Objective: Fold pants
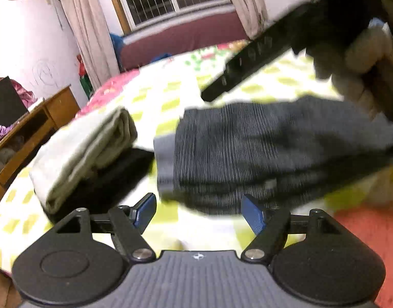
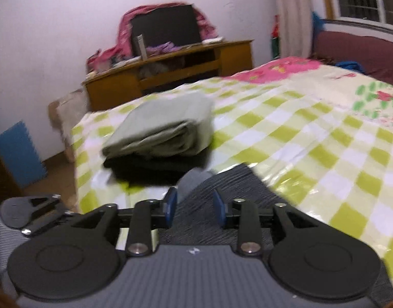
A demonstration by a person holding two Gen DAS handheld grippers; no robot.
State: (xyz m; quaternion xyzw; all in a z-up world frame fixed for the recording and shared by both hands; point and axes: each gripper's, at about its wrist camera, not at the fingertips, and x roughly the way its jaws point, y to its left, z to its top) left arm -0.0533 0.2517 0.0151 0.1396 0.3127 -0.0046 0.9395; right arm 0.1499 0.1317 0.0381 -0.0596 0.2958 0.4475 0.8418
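Dark grey ribbed pants [image 1: 260, 154] with a lighter grey cuff are folded into a bundle, held up over the checked bedspread [image 1: 165, 102]. My left gripper [image 1: 199, 214] is open just below the bundle, with nothing between its blue pads. My right gripper [image 2: 194, 208] has the pants [image 2: 222, 192] between its blue pads; the jaws are partly closed around the fabric. The right gripper also shows in the left wrist view [image 1: 247, 69] as a blurred black bar above the pants.
A folded light grey garment [image 2: 165, 131] lies on a folded black one [image 2: 158, 166] near the bed's corner. A wooden cabinet [image 2: 170, 69] with a dark screen stands by the wall. A maroon headboard [image 1: 181, 38] and a window are behind the bed.
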